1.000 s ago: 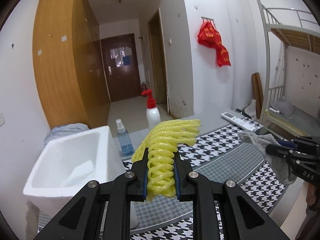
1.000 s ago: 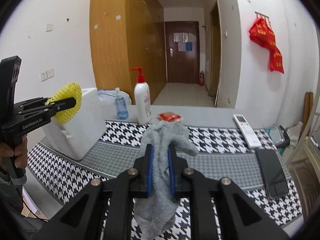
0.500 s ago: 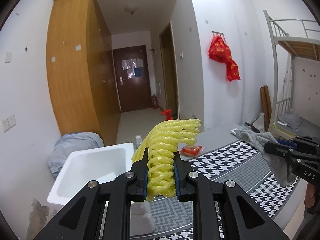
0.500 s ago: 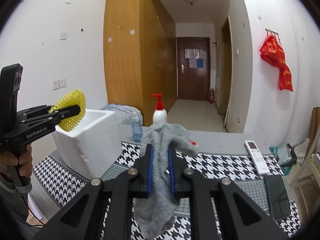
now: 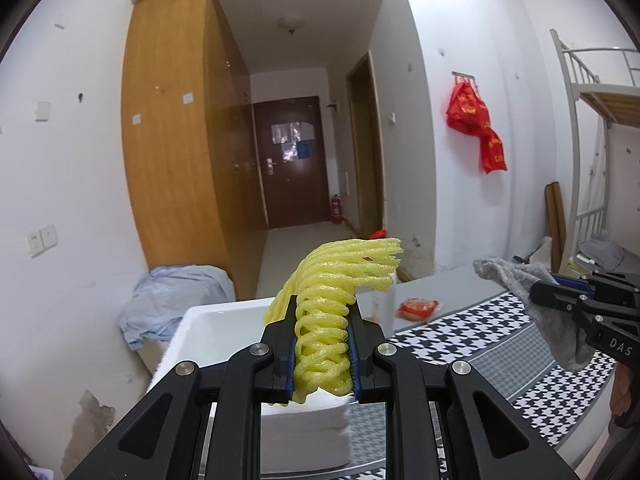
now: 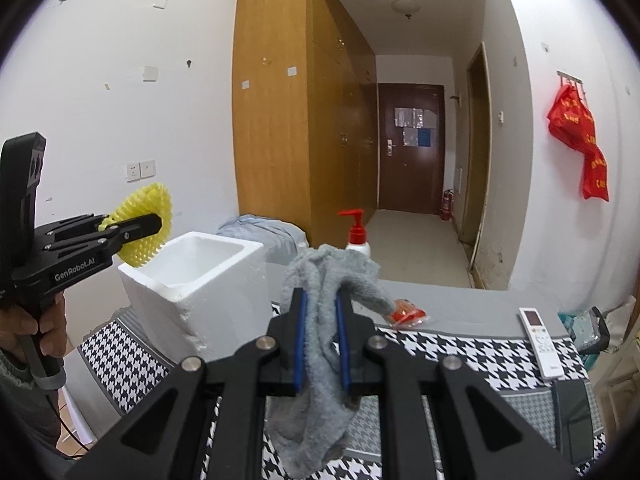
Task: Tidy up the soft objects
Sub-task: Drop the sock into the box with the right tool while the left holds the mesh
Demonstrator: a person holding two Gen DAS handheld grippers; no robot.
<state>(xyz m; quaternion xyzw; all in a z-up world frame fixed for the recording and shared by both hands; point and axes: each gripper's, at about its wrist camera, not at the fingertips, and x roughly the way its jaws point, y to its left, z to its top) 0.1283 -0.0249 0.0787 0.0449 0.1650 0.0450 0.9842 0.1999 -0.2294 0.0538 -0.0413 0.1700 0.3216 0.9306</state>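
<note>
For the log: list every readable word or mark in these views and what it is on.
"GenRobot.AI": side of the left claw, seen from the right wrist.
"DAS", cut off by the frame edge: side of the right claw.
Gold characters on the red bags: too blurred.
Papers on the door: unreadable.

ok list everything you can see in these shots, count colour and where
foam net: 1, yellow, clamped in left gripper, above the box
cloth: 1, grey, hanging from right gripper
foam box: 1, white, open, left end of table
table mat: 1, black-white houndstooth, on table
pump bottle: 1, white with red pump, behind box
snack packet: 1, red, far table edge
remote: 1, white, right of mat
phone: 1, black, near right
red bags: several, hung on right wall
wardrobe: 1, wooden, left wall
left gripper: 1, black, shut
right gripper: 1, black, shut
</note>
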